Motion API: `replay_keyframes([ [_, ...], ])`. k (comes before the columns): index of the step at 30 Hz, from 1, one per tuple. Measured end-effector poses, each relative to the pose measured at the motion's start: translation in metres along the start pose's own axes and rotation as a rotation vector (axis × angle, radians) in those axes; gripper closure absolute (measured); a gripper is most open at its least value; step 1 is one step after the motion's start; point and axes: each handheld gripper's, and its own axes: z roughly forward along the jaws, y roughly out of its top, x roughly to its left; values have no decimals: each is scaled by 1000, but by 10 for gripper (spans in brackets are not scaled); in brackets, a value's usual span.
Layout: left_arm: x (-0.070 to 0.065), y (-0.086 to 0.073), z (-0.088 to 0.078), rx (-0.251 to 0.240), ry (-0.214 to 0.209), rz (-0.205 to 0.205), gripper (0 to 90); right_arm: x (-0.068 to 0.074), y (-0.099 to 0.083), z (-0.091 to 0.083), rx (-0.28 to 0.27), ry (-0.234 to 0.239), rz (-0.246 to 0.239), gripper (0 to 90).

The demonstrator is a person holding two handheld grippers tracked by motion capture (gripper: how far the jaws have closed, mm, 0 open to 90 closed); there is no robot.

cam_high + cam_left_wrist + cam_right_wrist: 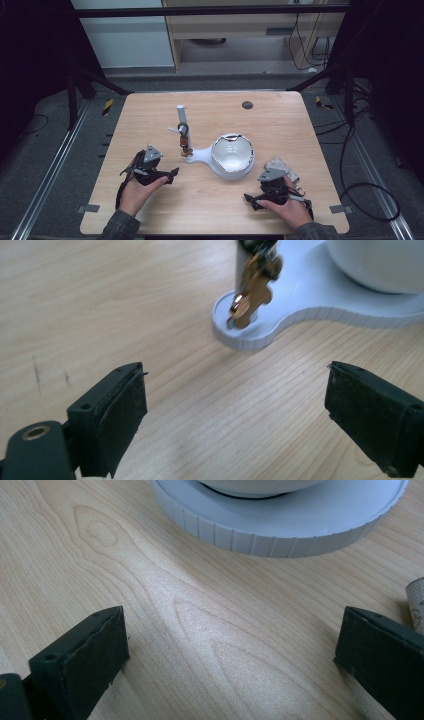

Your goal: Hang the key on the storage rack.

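Near the bench's front edge both grippers — left (pixel 170 174), right (pixel 251 199) — rest with jaws wide apart and empty, the white bowl stand (pixel 231 156) mid-bench untouched — seemingly nothing begun.

A white bowl (pixel 233 152) is sitting upright near the table's centre on a white stand (pixel 202 156), its glossy inside catching light. The stand's flat base is stretching toward nine o'clock, ending in a round foot where a thin upright post (pixel 182 120) is rising. A brass key (pixel 248 302) is hanging against that post, touching the foot.
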Motion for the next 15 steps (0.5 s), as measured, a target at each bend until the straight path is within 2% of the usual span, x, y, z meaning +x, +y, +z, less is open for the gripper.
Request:
replay_keyframes([
  [1,1,-4,1,1,-1,-8,93,0,0,0,1,-3,1,6],
  [3,4,-8,3,19,-8,6,83,0,2,-1,18,-6,2,20],
  [6,8,-13,1,11,-9,10,73,-2,7,-5,65,-11,-8,61],
  [8,10,-18,2,23,2,22,63,-4,13,-15,65,-46,-19,47],
  [11,13,-24,6,62,14,-6,29,-7,23,-31,83,-76,-31,50],
  [13,15,-26,6,61,14,-20,38,-11,28,-40,105,-106,-38,58],
  [15,17,-27,6,56,11,-21,35,-16,33,-48,129,-117,-31,60],
])
